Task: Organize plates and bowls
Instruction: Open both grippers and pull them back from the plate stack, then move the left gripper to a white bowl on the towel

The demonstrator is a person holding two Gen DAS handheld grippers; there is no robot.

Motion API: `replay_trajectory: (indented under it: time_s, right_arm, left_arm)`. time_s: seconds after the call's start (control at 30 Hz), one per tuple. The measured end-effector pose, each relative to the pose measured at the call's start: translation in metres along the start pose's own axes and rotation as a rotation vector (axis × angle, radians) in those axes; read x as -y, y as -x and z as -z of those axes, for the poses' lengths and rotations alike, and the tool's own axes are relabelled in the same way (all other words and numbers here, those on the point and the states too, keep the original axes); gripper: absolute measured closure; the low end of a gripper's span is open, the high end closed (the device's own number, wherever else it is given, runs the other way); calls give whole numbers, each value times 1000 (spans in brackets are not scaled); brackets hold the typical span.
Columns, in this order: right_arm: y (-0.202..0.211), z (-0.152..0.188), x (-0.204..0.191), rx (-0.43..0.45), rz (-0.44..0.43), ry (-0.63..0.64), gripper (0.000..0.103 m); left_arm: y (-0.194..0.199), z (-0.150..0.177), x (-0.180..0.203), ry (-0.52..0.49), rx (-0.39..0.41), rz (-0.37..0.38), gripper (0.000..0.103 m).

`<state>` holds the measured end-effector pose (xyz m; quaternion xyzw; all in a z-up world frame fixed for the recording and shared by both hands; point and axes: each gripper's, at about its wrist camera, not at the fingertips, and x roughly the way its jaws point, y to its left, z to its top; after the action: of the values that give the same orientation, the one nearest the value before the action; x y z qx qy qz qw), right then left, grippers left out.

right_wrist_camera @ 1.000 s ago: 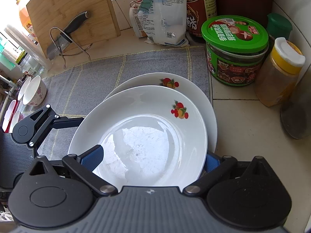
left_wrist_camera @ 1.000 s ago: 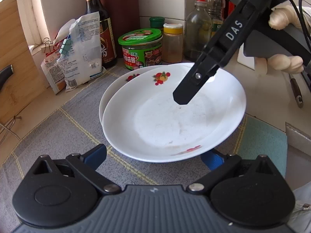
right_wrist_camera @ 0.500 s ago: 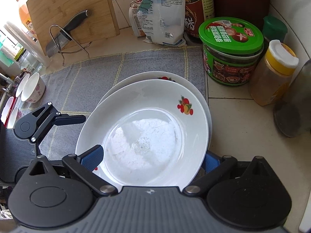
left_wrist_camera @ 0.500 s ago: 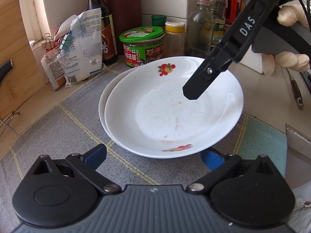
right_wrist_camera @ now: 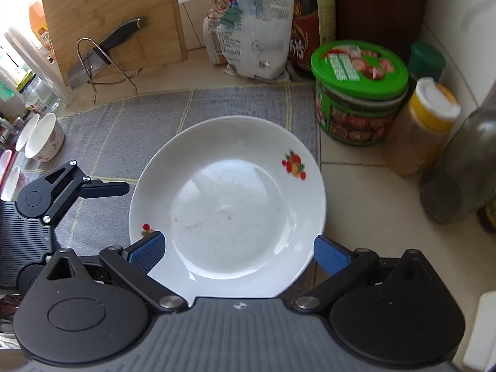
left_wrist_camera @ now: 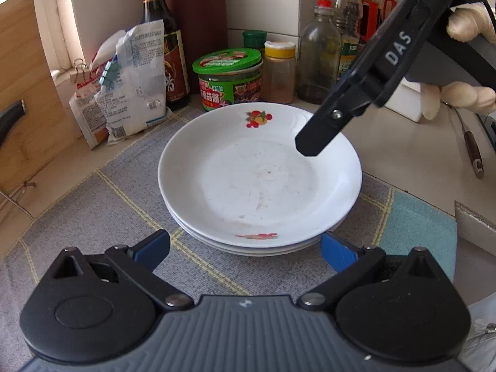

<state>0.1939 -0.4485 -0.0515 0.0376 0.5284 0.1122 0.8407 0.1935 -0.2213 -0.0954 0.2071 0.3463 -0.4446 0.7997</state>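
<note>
Plates: a white top plate [left_wrist_camera: 260,183] with fruit prints sits nested on a stack [left_wrist_camera: 254,246] of like plates on the grey cloth [left_wrist_camera: 93,204], squarely centred so only the lower rims show beneath its near edge. In the left wrist view the left gripper [left_wrist_camera: 245,246] has its blue pads spread wide, one each side of the stack's near rim, holding nothing. The right gripper [right_wrist_camera: 238,252] also stands wide open, its pads flanking the near edge of the top plate; whether they touch the rim cannot be told. Seen from the left, one black finger [left_wrist_camera: 319,139] of the right gripper hangs over the plate's far right rim, with a gloved hand [left_wrist_camera: 465,93] on the handle behind it. Beyond the plates stand a green-lidded jar [left_wrist_camera: 228,77], a yellow-capped spice jar [left_wrist_camera: 279,71], bottles and a clipped bag [left_wrist_camera: 133,77]. At the far left of the right wrist view are small bowls [right_wrist_camera: 43,136], a knife [right_wrist_camera: 102,52] on a wire stand and a wooden board [right_wrist_camera: 108,9].
</note>
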Motion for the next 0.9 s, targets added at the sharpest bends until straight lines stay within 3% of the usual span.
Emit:
replay_trajectory:
  time_s: [0.13, 0.43, 0.73, 0.9]
  right_arm:
    - [-1, 2, -13, 28, 71, 81, 0]
    - [-7, 4, -34, 43, 45, 102, 0]
    - [-7, -6, -65, 133, 12, 157, 0]
    - [-13, -7, -95, 200, -15, 255, 0]
  left_arm:
    - [17, 1, -5, 63, 70, -3, 1]
    - [37, 5, -21, 192, 121, -97, 1]
    - [71, 22, -38, 369, 194, -248, 1]
    - [94, 36, -37, 444, 197, -368, 1]
